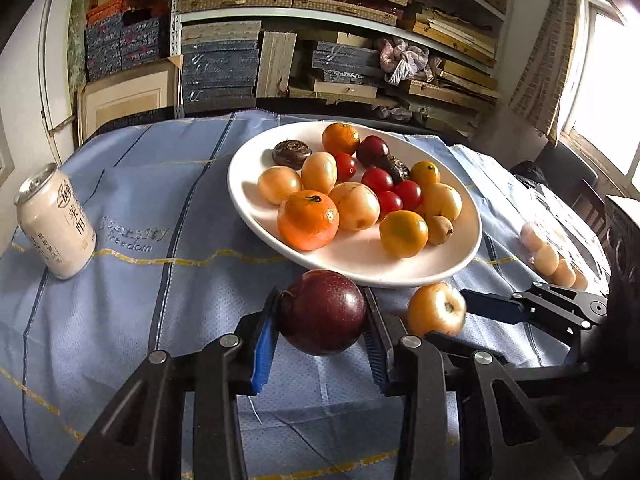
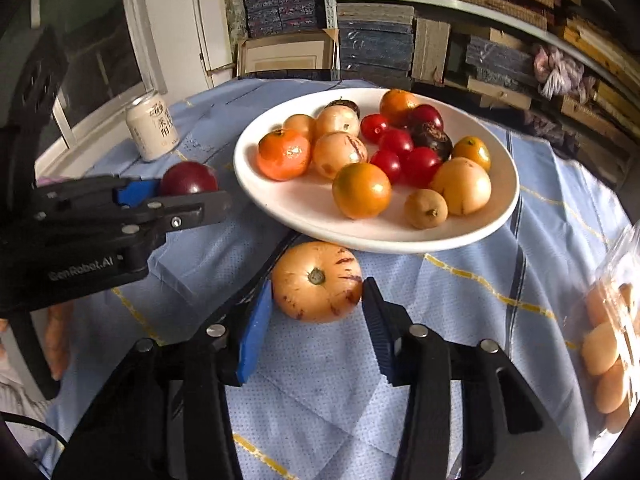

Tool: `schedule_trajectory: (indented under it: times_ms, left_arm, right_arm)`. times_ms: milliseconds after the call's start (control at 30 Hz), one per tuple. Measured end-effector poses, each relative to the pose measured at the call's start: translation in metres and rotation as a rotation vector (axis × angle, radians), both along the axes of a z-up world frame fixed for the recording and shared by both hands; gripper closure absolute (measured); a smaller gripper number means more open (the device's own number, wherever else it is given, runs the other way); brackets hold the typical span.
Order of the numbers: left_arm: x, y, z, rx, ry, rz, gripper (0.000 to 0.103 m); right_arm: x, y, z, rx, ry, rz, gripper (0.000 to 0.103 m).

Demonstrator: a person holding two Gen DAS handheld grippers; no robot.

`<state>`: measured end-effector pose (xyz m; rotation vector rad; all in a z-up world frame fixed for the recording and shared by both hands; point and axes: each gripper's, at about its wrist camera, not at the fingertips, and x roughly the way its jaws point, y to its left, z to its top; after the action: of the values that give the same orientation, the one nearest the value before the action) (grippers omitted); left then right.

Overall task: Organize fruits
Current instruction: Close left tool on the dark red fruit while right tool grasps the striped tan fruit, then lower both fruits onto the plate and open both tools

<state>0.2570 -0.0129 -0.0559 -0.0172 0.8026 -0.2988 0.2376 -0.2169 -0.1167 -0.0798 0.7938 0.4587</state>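
My left gripper (image 1: 322,300) is shut on a dark red round fruit (image 1: 322,312) and holds it just above the blue cloth, in front of the white plate (image 1: 360,256). In the right wrist view the same gripper (image 2: 188,194) and red fruit (image 2: 188,178) sit to the plate's left. My right gripper (image 2: 318,286) has both blue pads against a yellow fruit with purple streaks (image 2: 316,280), close to the plate's near rim (image 2: 288,196). The plate holds several oranges, yellow fruits, small red tomatoes and dark fruits.
A pale drink can (image 1: 54,220) stands on the cloth at the left. A clear bag of pale round fruits (image 2: 608,344) lies at the right edge. Shelves stacked with boxes (image 1: 280,40) rise behind the table. A window is at the far right.
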Motion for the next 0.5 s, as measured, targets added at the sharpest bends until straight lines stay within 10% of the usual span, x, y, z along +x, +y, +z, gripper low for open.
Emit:
schedule_trajectory:
  times_ms: [333,500]
  left_arm:
    - [0.04,-0.016,0.042,0.058,-0.06,0.009,0.064]
    - [0.085,-0.03,0.041,0.092,-0.037,0.021,0.064]
  right_arm:
    - [0.004,-0.032,0.079,0.081,-0.133,-0.051,0.059]
    - [0.041,-0.024,0.07,0.039,-0.137,-0.083,0.059]
